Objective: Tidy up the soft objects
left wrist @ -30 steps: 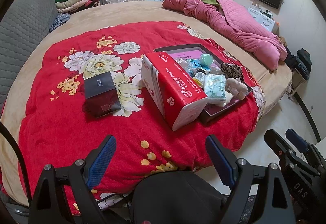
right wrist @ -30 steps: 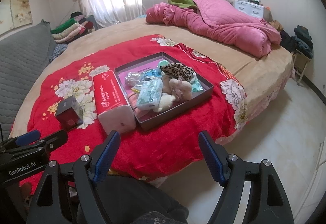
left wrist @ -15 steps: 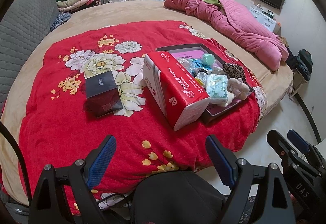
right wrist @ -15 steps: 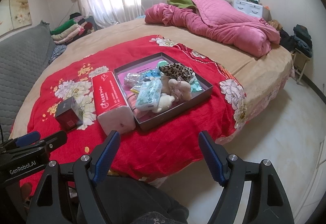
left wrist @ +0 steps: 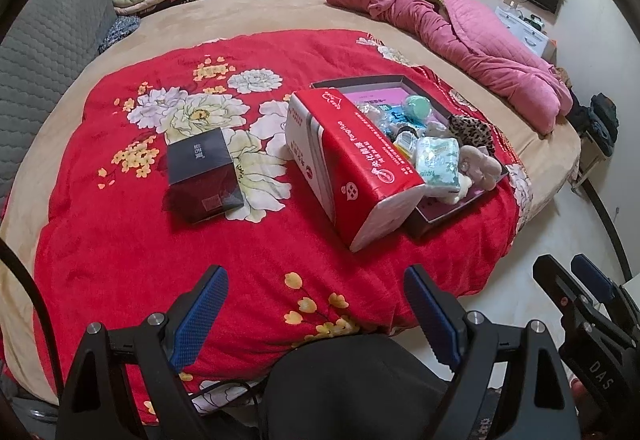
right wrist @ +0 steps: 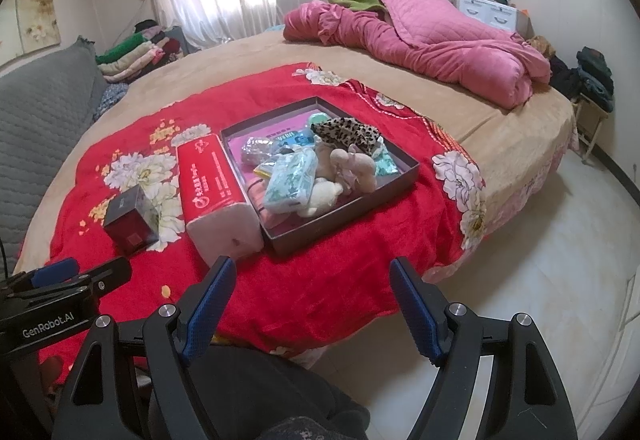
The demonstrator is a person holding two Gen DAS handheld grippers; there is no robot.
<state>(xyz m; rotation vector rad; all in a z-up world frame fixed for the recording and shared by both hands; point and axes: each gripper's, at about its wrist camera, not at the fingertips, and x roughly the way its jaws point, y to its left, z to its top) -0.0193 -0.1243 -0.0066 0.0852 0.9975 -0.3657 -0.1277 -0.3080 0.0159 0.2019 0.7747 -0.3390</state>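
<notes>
A dark shallow box on the red floral blanket holds several soft things: a leopard-print cloth, a pale plush toy, a green-white tissue pack and a mint ball. A red tissue pack lies beside the box on its left. My left gripper is open and empty above the blanket's near edge. My right gripper is open and empty, short of the box.
A small dark red box sits left of the tissue pack. A pink quilt lies at the far right of the bed. Folded clothes are stacked at the back left. White floor lies to the right.
Both views have shifted very slightly; the bed objects stay put. Both grippers remain open and empty.
</notes>
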